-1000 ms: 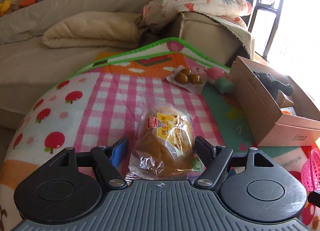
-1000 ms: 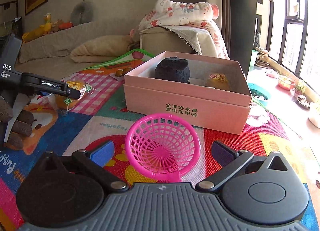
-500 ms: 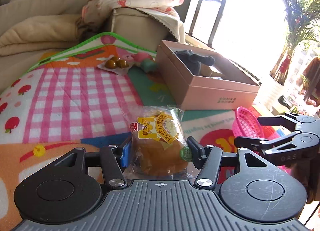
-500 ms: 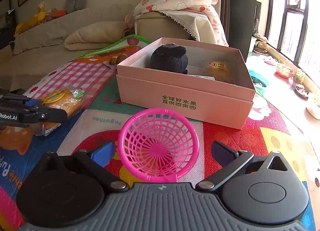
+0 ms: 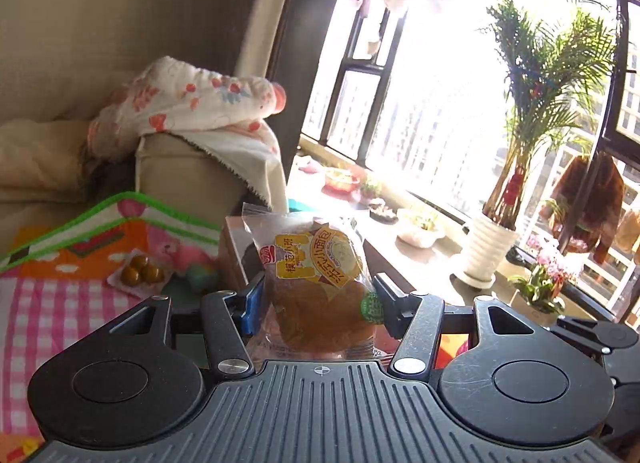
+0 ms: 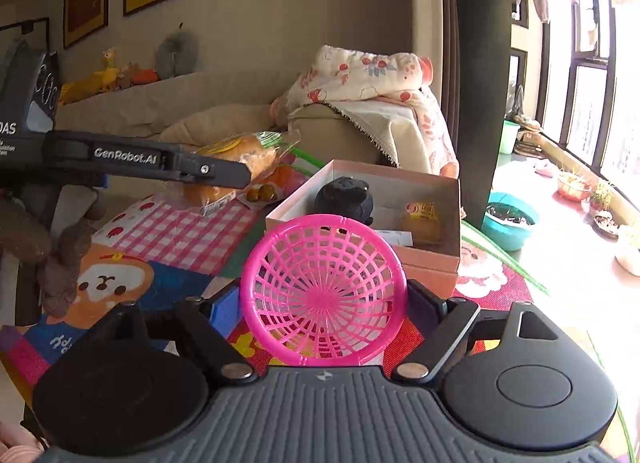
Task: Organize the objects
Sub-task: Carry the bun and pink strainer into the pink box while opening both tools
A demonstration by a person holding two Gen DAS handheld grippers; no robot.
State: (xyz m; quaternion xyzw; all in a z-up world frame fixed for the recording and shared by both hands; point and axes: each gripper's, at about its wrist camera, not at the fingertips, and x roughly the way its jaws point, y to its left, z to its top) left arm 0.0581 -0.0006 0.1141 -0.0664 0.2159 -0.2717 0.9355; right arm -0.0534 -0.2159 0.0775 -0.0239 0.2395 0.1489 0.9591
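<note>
My left gripper [image 5: 318, 297] is shut on a bagged bread bun [image 5: 320, 287] with a yellow label and holds it in the air. It also shows in the right wrist view [image 6: 236, 161], left of the pink cardboard box [image 6: 424, 263]. My right gripper [image 6: 320, 299] is shut on a pink plastic basket [image 6: 324, 291] and holds it lifted, tilted toward the camera, in front of the box. The box holds a black plush toy [image 6: 344, 195] and another bagged bun [image 6: 420, 219].
A colourful play mat [image 6: 180, 235] covers the floor. A small pack of brown fruits [image 5: 140, 273] and a pink-green toy [image 5: 192, 263] lie on it. A beige sofa with blankets [image 6: 360, 123] stands behind. A potted palm [image 5: 492, 247] and a teal bowl [image 6: 508, 223] stand by the window.
My left gripper rose with the bun and turned toward the window and box. My right gripper closed on the pink basket and lifted it off the mat.
</note>
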